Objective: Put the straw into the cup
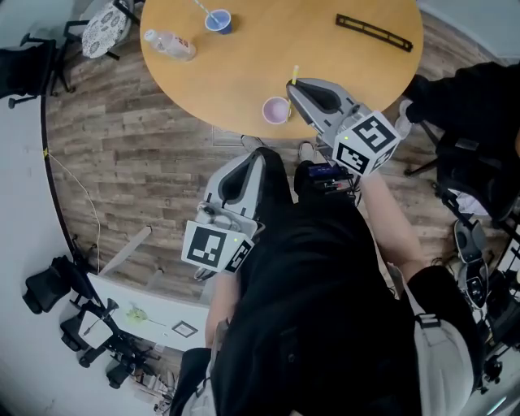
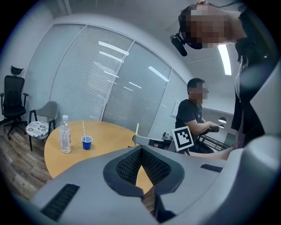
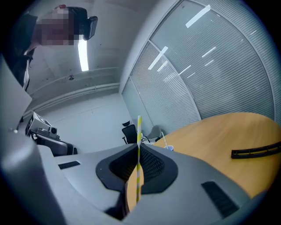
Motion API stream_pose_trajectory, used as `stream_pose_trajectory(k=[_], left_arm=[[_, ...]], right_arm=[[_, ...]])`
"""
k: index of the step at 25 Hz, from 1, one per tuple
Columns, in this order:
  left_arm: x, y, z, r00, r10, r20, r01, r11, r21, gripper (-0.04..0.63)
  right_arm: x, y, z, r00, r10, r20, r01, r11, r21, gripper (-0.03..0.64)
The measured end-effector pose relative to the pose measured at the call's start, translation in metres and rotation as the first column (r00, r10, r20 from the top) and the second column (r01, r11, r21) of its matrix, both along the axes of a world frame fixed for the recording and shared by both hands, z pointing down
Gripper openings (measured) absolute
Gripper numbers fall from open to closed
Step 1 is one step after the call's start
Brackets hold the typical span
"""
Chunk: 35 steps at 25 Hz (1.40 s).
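The yellow-and-white striped straw (image 3: 138, 163) is held upright, clenched between the jaws of the right tool (image 1: 292, 88), which is poised over the near edge of the round wooden surface (image 1: 268, 57), just beside the small lilac cup (image 1: 276, 110) that stands there; the straw is not yet in the cup. The left tool (image 1: 258, 154) is kept off the surface, over the plank floor (image 1: 138, 154), its jaws pressed together with nothing between them. Farther across the surface a blue cup (image 1: 218, 20), a clear bottle (image 1: 169, 45) and a black strip (image 1: 374, 32) are seen.
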State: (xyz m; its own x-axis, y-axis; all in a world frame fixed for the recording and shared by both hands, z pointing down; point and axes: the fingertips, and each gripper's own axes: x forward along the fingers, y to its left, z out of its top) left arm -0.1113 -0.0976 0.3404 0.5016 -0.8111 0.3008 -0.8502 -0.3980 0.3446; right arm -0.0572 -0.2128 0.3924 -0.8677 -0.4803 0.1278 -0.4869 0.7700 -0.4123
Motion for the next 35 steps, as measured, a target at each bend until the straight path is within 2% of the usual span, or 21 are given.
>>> stream_pose_trajectory(k=[11,21,35], left_arm=[[-0.019,-0.011,0.01,1.0,0.011,-0.019,-0.011,1.0,-0.026,0.012],[-0.034,-0.011,0.018,1.0,0.0,-0.018,-0.001,0.998,-0.057,0.012],[-0.044,-0.012,0.025,1.0,0.0,-0.02,-0.001,0.997,-0.078,0.012]], right_arm=[[-0.02,-0.017,0.062,0.997,0.045,-0.06,-0.05,0.995,-0.091,0.025],[-0.02,-0.024,0.104,0.992,0.091,-0.093,-0.106,0.98,-0.17,0.026],[-0.024,-0.021,0.134,0.975,0.138,-0.173,-0.17,0.968,-0.184,0.026]])
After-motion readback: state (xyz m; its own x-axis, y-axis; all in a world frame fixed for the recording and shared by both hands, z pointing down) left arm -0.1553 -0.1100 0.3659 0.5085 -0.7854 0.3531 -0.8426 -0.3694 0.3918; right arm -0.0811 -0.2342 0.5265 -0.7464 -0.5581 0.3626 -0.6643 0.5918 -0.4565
